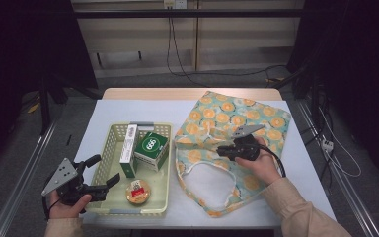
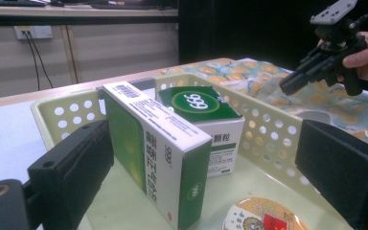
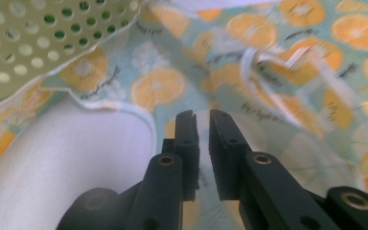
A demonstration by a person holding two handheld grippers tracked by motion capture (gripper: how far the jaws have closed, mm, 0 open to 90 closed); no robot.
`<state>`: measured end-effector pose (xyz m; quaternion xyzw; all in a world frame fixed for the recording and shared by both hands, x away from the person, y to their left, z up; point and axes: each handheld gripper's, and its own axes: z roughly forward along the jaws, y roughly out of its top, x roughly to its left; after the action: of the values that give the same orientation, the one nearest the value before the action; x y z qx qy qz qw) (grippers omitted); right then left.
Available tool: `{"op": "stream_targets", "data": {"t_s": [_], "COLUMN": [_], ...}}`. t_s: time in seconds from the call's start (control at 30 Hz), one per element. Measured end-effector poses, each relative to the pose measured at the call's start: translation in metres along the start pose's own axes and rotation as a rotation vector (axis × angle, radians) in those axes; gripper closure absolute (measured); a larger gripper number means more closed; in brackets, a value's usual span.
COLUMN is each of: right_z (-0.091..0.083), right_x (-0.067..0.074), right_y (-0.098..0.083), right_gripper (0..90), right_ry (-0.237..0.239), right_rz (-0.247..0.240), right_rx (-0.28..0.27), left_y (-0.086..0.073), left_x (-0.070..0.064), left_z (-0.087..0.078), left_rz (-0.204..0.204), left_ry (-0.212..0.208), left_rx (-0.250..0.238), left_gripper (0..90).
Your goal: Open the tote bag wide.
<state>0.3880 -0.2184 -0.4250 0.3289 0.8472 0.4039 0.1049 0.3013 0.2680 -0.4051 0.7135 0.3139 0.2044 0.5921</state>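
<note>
The right tongs (image 1: 223,149) hover over the orange-print cloth bag (image 1: 237,118), jaws nearly closed on nothing. The left tongs (image 1: 103,173) gape open beside the basket (image 1: 109,143). A pale sheet covers the table (image 1: 128,111); dark curtains flank a wooden wall behind.

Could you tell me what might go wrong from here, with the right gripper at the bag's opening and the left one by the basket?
1. The right gripper has its jaws nearly together over the orange-print bag; whether cloth sits between them is unclear, so a pull may slip off.
2. The left gripper stands open at the basket wall; the tall box standing on its narrow side might tip if nudged.
</note>
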Motion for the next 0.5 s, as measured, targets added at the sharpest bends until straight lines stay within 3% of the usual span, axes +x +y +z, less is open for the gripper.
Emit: {"op": "stream_targets", "data": {"t_s": [0.1,0.23,0.37,0.5], "right_z": [0.012,0.020,0.021,0.023], "right_x": [-0.003,-0.012,-0.019,-0.027], "right_y": [-0.010,-0.018,-0.019,-0.023], "right_gripper": [83.5,69.8,65.3,65.9], "right_ry": [-0.025,-0.098,-0.156,-0.138], "right_rz": [0.004,0.004,0.008,0.035], "right_rx": [0.050,0.047,0.057,0.041], "left_y": [0.000,0.000,-0.001,-0.001], "left_x": [0.001,0.001,0.001,0.001], "left_z": [0.000,0.000,0.001,0.000], "left_rz": [0.004,0.002,0.004,0.000], "left_ry": [0.003,0.002,-0.001,-0.001], "left_rx": [0.001,0.001,0.009,0.001], "left_gripper": [5.6,5.6,5.6,5.6]}}
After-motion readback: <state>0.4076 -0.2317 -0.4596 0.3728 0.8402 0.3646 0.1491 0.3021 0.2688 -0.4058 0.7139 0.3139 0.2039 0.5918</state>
